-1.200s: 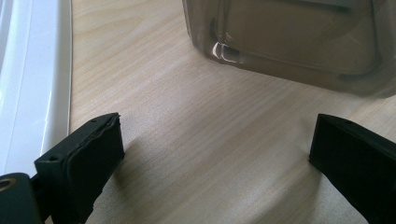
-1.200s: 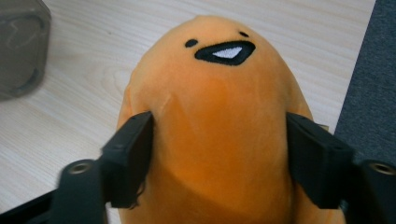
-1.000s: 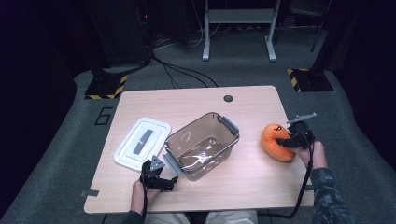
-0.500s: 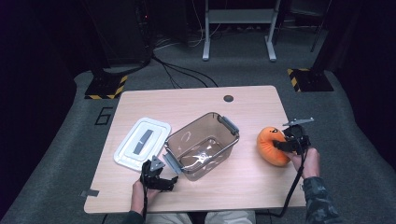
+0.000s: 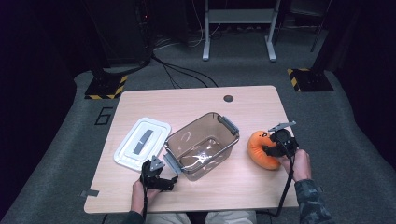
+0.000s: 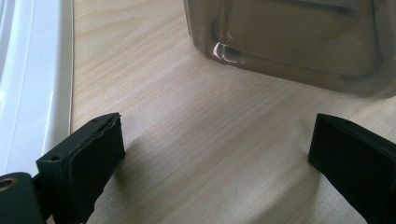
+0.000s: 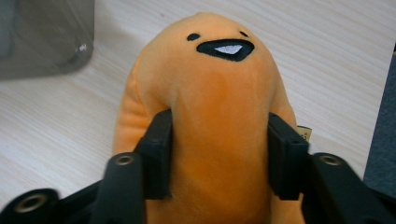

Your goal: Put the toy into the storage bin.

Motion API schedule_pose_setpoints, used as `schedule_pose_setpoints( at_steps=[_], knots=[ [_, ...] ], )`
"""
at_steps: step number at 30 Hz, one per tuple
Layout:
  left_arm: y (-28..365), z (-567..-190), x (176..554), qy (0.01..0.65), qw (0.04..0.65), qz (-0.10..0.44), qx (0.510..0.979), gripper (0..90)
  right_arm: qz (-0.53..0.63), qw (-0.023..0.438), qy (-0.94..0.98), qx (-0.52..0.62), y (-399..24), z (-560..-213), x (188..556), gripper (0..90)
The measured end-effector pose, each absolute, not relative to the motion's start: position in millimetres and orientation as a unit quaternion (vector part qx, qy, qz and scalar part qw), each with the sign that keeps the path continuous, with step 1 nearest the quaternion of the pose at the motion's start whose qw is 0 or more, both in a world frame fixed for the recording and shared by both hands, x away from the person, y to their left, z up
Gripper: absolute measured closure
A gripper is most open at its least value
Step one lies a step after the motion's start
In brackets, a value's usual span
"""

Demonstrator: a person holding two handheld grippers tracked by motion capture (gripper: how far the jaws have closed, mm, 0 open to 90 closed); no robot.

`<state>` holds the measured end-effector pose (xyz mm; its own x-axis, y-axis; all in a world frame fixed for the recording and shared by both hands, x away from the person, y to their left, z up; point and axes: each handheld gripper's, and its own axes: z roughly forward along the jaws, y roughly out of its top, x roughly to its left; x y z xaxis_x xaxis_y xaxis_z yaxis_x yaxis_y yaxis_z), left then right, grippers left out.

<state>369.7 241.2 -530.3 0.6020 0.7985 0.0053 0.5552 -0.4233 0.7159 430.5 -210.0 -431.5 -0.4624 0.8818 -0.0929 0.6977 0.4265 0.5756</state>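
An orange plush toy point(image 5: 258, 148) with a stitched face lies on the right side of the wooden table point(image 5: 187, 100). My right gripper point(image 5: 272, 149) holds it from the right. In the right gripper view its pads point(image 7: 158, 154) press into both flanks of the plush toy point(image 7: 219, 84); the jaws have just been opening a little, with the toy still pinched between them. A clear brown container point(image 5: 215, 150) stands without its lid at the table's middle. My left gripper point(image 5: 161, 171) rests by its near left corner, open over bare wood point(image 6: 215, 140).
A white lid point(image 5: 142, 142) lies flat to the left of the container, its edge point(image 6: 28, 70) beside my left jaw. A round cable hole point(image 5: 228, 98) sits near the table's far edge. Dark carpet and stand legs surround the table.
My right gripper has carried the orange plush toy leftward, closer to the container. The left hand, the container and the lid have stayed where they were.
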Motion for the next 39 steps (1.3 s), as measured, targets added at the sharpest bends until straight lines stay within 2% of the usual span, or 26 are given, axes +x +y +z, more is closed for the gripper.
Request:
schedule_pose_setpoints(
  at_steps=[8,11,12,17,20,29,39],
  knots=[
    [241,-530,370,0.41,0.347,0.175,0.825,3.2,0.219,0.189,0.843,0.454,-213,-436,446,32.2],
    [241,-531,370,0.413,0.348,0.177,0.823,3.2,0.222,0.178,0.85,0.444,-215,-438,451,30.5],
    [240,-531,369,0.414,0.35,0.175,0.822,3.2,0.225,0.17,0.852,0.442,-217,-439,452,32.0],
    [241,-531,369,0.414,0.348,0.176,0.823,3.3,0.246,0.151,0.843,0.455,-221,-437,449,54.4],
    [241,-530,370,0.41,0.346,0.176,0.825,3.2,0.259,0.152,0.825,0.478,-224,-434,444,60.2],
    [241,-531,369,0.413,0.348,0.174,0.824,3.3,0.283,0.168,0.781,0.531,-222,-417,429,61.5],
    [241,-530,369,0.411,0.347,0.178,0.824,3.8,0.301,0.188,0.777,0.519,-209,-387,423,60.9]
  ],
)
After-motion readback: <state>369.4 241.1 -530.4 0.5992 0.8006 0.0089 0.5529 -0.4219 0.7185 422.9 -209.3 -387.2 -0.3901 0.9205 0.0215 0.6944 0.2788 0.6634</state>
